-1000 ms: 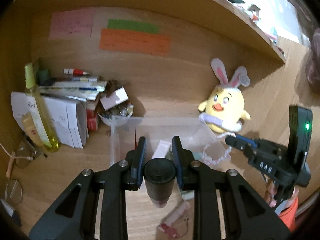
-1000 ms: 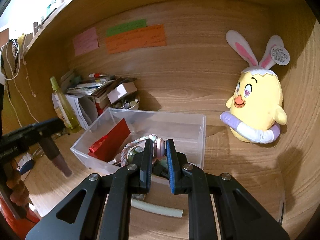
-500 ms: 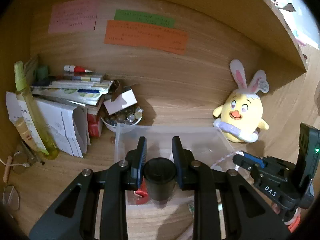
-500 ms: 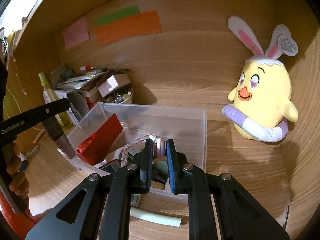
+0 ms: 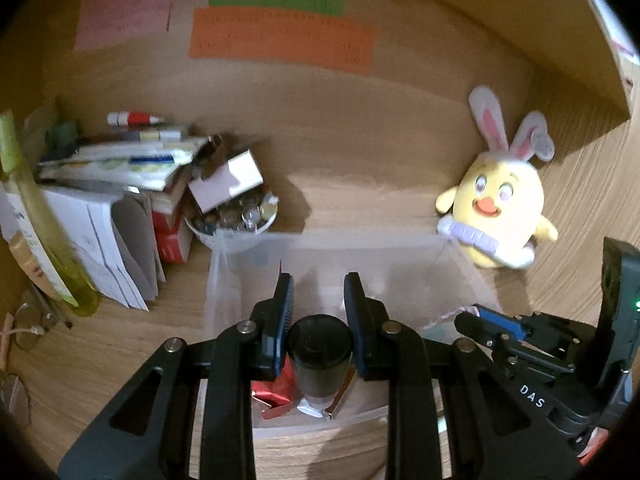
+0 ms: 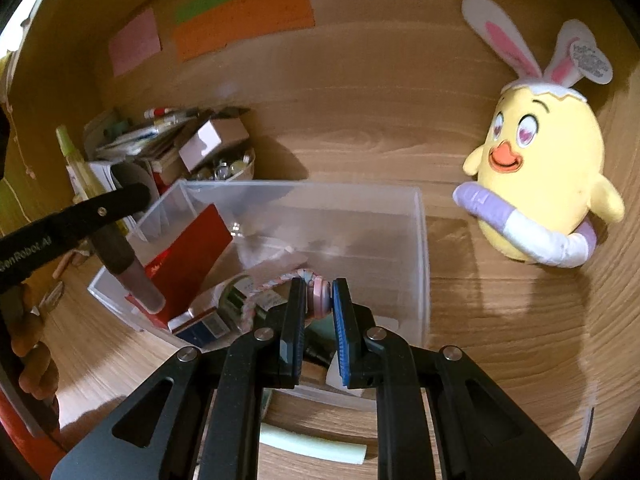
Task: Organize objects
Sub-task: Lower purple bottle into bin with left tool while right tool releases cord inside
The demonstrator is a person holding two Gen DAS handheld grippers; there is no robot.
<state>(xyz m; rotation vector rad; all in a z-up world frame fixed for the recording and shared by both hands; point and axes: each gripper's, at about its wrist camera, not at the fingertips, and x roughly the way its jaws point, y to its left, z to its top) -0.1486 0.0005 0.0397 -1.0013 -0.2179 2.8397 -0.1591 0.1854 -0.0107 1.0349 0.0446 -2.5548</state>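
White "DAS" lettering marks the right tongs [image 5: 466,314].

We're looking into a home desk nook, a wooden surface [image 6: 500,320] sitting under a shelf with coloured sticky notes [image 5: 280,36] clinging to the back panel. A yellow bunny-eared plush chick [image 6: 540,184] is leaning in the corner, and a messy stack of papers [image 5: 116,168] is piling up beside a bowl of odds and ends [image 5: 236,220].

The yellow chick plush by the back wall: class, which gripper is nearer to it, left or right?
Right. The right gripper hangs over the bin's end nearest the chick plush; the left gripper is over the far end.
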